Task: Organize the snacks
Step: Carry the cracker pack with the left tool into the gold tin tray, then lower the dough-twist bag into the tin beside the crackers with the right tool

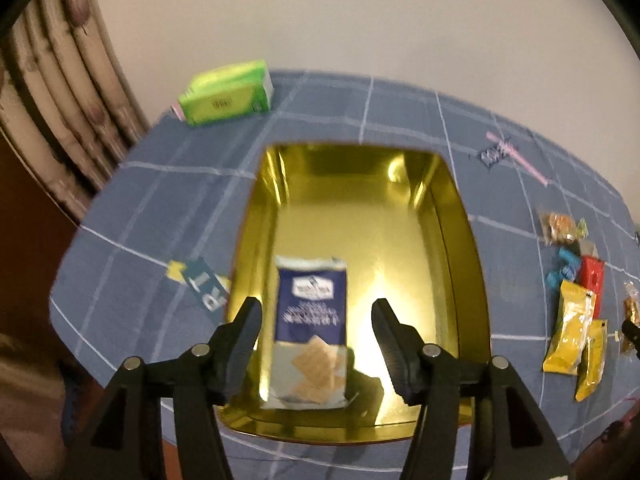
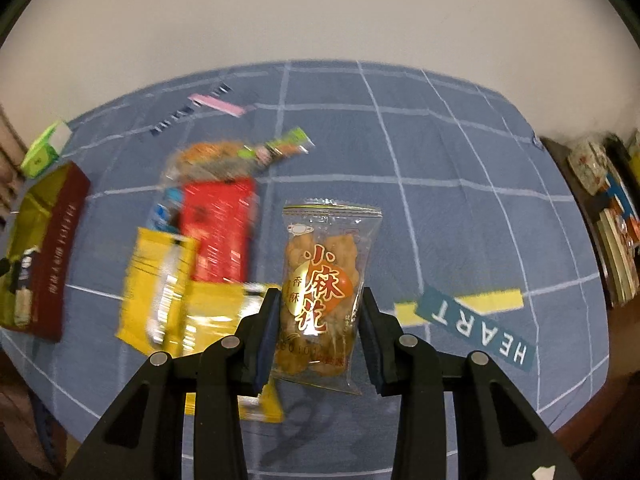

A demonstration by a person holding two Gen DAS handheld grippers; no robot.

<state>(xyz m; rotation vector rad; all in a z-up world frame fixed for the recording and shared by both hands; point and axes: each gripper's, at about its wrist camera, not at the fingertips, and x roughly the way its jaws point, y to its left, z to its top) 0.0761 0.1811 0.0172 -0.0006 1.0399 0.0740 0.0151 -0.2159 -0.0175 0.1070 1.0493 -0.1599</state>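
A gold tin tray (image 1: pixel 460 240) sits on the blue checked tablecloth; its red side also shows in the right wrist view (image 2: pixel 52 256). A blue cracker packet (image 1: pixel 310 332) lies in the tray's near left part. My left gripper (image 1: pixel 316 312) is open above it, fingers either side, not touching. My right gripper (image 2: pixel 318 320) is shut on a clear packet of fried dough twists (image 2: pixel 324 280), held above the cloth. Loose snacks lie left of it: a red packet (image 2: pixel 218 232), yellow packets (image 2: pixel 160 280) and a clear packet (image 2: pixel 224 156).
A green tissue box (image 1: pixel 226 94) stands at the table's far left corner. A pink strip (image 2: pixel 216 104) lies near the far edge. Curtains (image 1: pixel 60 92) hang at left. Books and clutter (image 2: pixel 612 216) sit on a shelf beyond the right table edge.
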